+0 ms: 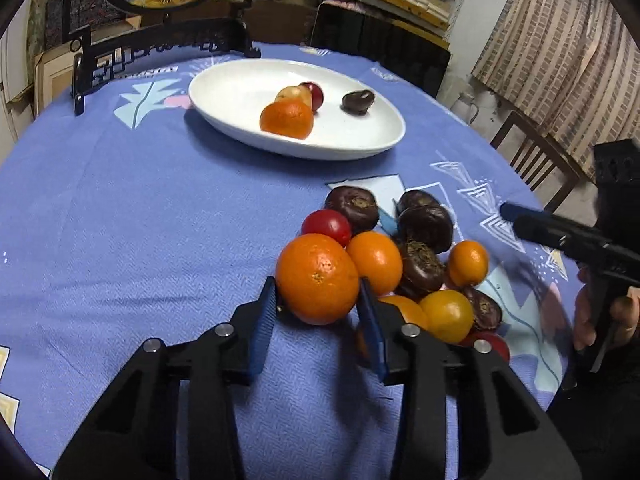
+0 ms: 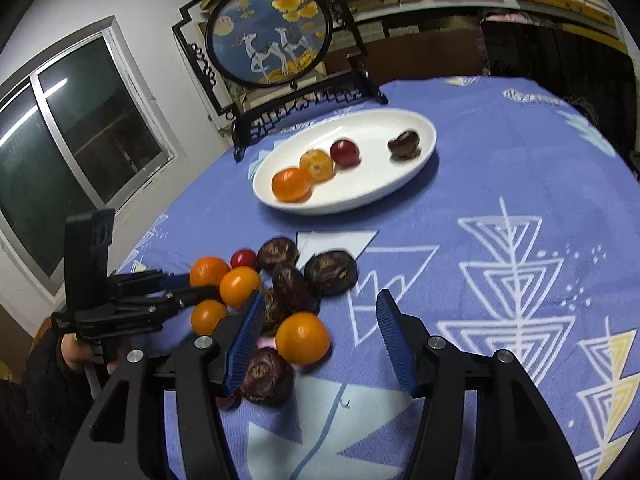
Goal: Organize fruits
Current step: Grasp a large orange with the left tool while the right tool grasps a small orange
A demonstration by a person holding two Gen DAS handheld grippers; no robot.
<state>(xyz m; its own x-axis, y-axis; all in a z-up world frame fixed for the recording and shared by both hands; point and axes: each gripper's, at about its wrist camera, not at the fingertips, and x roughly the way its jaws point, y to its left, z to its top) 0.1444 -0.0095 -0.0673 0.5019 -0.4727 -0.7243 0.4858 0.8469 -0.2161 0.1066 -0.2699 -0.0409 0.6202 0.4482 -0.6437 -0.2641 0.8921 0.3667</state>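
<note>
A pile of oranges, red fruits and dark brown water chestnuts (image 1: 424, 224) lies on the blue tablecloth. My left gripper (image 1: 318, 294) is shut on a large orange (image 1: 318, 278) at the pile's near left edge. It also shows in the right wrist view (image 2: 208, 271), held by the left gripper (image 2: 192, 286). My right gripper (image 2: 320, 308) is open and empty, its jaws wide apart, just over the pile's near right side, with an orange (image 2: 303, 338) and a chestnut (image 2: 266, 376) beside its left finger. A white oval plate (image 1: 240, 80) farther back holds two orange fruits, a red fruit and a chestnut.
A dark framed round screen (image 2: 272, 32) stands on the table behind the plate (image 2: 400, 192). A wooden chair (image 1: 532, 156) stands at the table's right edge. A window (image 2: 80, 128) is on the left wall.
</note>
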